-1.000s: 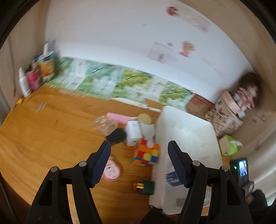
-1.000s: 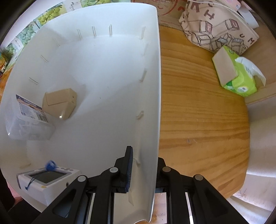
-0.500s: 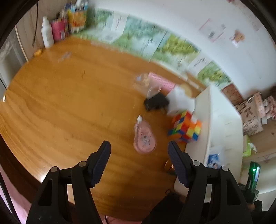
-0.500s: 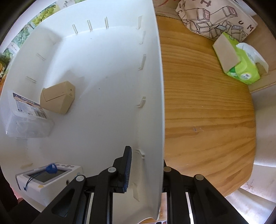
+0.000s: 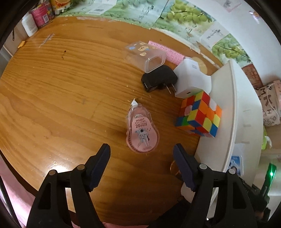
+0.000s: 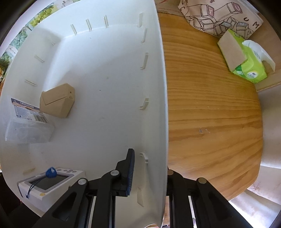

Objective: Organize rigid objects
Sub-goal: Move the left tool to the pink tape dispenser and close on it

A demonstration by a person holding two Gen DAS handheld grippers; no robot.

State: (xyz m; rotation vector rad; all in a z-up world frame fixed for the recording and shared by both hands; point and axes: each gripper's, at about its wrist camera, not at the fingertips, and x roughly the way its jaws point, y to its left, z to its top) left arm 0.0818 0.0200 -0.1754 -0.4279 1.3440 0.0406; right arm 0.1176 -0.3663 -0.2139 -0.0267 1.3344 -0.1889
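A pink correction-tape dispenser [image 5: 142, 133] lies flat on the wooden table [image 5: 61, 105], just ahead of my left gripper [image 5: 141, 157]. Its jaws are opening and hold nothing. To the right a colour cube [image 5: 200, 114] leans against the white bin [image 5: 233, 114]. Behind them lie a black plug adapter [image 5: 158, 80], a white charger [image 5: 191, 80], a clear box [image 5: 145, 56] and a pink comb [image 5: 168, 52]. My right gripper [image 6: 149, 161] straddles the white bin's right wall [image 6: 161, 105], closing on it, with the outer finger hidden behind the wall.
Inside the bin sit a beige box [image 6: 58, 100], a clear labelled box [image 6: 28, 126] and a white device with a screen [image 6: 51, 182]. A green tissue pack [image 6: 245, 59] and a patterned bag [image 6: 219, 15] lie right of the bin. Bottles [image 5: 35, 19] stand at the table's far left.
The left gripper tipped downward and sank toward the table, bringing the pink dispenser just ahead of its widening fingers. The right gripper's inner finger drew closer to the bin wall.
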